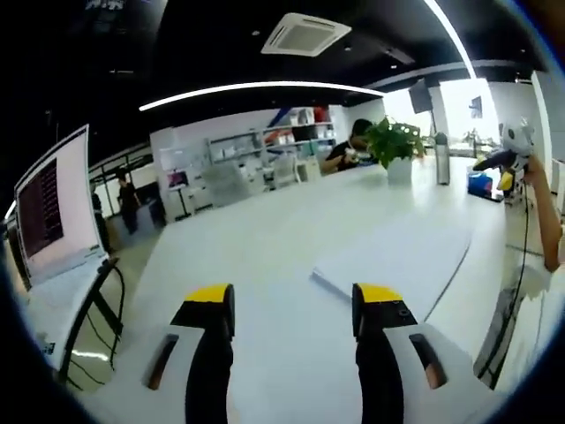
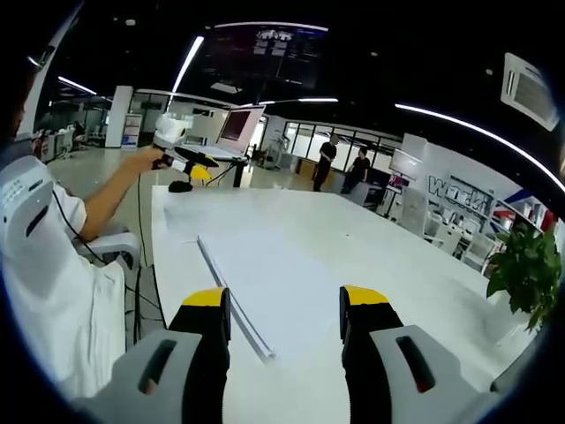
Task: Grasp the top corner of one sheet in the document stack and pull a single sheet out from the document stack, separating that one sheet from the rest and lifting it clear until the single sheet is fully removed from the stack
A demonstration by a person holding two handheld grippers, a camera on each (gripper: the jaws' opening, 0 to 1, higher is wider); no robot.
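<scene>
- Just ahead of the left gripper [image 1: 293,309], slightly toward its right jaw, the document stack [image 1: 393,261] is lying flat on the white table [image 1: 265,238], its near corner pointing at the gap between the jaws.
- In the right gripper view, the stack [image 2: 291,265] is stretching away in front of the right gripper [image 2: 285,311], with its edge running past the left jaw.
- No sheet is looking lifted or separated; by my reading the task is only beginning, with grasping and pulling all remaining.
- Both grippers are hovering with jaws spread wide, holding and touching nothing.
- Beyond the stack, a potted plant [image 1: 397,146] is standing at the far end.
</scene>
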